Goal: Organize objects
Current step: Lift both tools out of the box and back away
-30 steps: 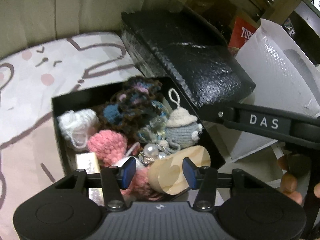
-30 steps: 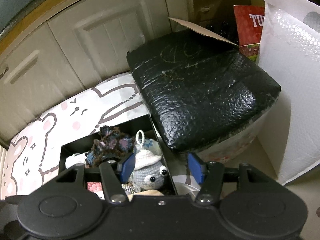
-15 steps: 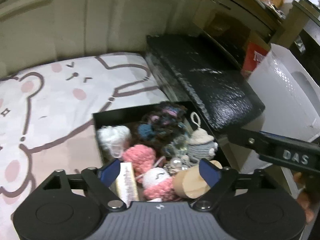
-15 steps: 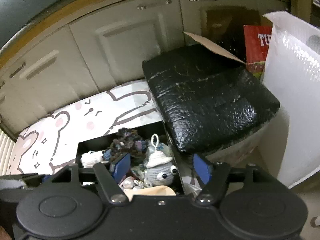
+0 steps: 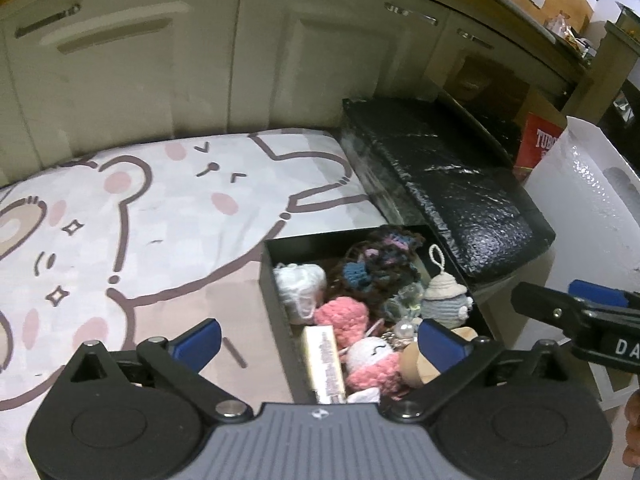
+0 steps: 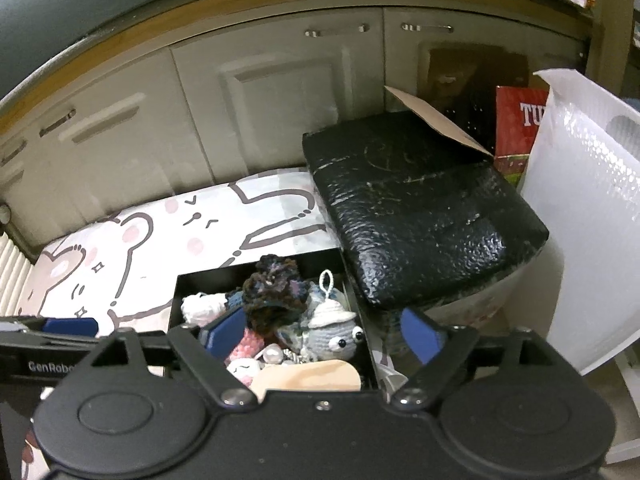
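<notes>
An open black box (image 5: 267, 276) sits lower right of centre in the left wrist view, crammed with crochet pieces: a white yarn ball (image 5: 298, 280), dark multicoloured crochet (image 5: 376, 264), pink puffs (image 5: 346, 316), a grey hatted figure (image 5: 444, 300) and a wooden cylinder (image 5: 416, 364).

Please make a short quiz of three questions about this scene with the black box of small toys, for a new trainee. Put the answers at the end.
1. True or false: the left gripper is clamped on the wooden cylinder.
2. Multiple choice: the grey crochet doll with the cream hat lies where? A) on the cartoon bear mat; B) inside the black box; C) on top of the black bubble-wrapped parcel.
3. Fill in the missing word: the white yarn ball lies at the box's far ____ corner in the left wrist view.

Key
1. False: its jaws are opening and nothing is gripped.
2. B.
3. Left.
</notes>
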Demonstrator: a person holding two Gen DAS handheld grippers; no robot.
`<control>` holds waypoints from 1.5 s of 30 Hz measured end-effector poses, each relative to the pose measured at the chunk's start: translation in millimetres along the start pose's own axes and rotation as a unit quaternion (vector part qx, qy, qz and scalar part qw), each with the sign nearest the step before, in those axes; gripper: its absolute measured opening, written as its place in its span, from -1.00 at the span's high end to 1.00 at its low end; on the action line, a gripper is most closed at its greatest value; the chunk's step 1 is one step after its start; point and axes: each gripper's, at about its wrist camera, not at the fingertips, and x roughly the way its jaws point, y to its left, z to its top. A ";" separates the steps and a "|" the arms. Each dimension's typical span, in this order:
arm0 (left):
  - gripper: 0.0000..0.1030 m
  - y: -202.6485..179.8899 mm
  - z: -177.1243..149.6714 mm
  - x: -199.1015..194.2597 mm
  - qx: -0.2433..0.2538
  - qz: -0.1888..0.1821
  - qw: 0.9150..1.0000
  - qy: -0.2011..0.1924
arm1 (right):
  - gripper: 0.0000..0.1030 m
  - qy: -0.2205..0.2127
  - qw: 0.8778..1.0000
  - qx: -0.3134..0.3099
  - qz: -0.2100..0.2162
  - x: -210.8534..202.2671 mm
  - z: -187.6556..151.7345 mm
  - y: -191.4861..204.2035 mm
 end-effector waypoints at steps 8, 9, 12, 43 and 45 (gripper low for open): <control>-1.00 11.0 -1.2 -15.0 0.002 0.011 1.000 -0.007 | -0.97 0.001 1.000 -0.010 -0.013 -9.7 -5.4 10.6; -1.00 12.6 -1.3 -17.5 0.002 0.012 1.000 -0.008 | -0.97 0.002 1.000 -0.010 -0.016 -10.1 -6.1 11.4; -1.00 16.5 -0.6 -24.8 0.000 0.016 1.000 -0.010 | -1.00 0.003 1.000 -0.002 -0.020 -14.3 -6.8 12.3; -1.00 5.5 -50.1 -133.1 0.049 0.054 0.996 -0.055 | -0.99 -0.019 1.000 -0.009 -0.019 -119.8 -38.4 27.8; -1.00 7.2 -54.0 -137.0 0.046 0.055 0.996 -0.055 | -0.98 -0.019 1.000 -0.013 -0.016 -125.7 -43.1 30.2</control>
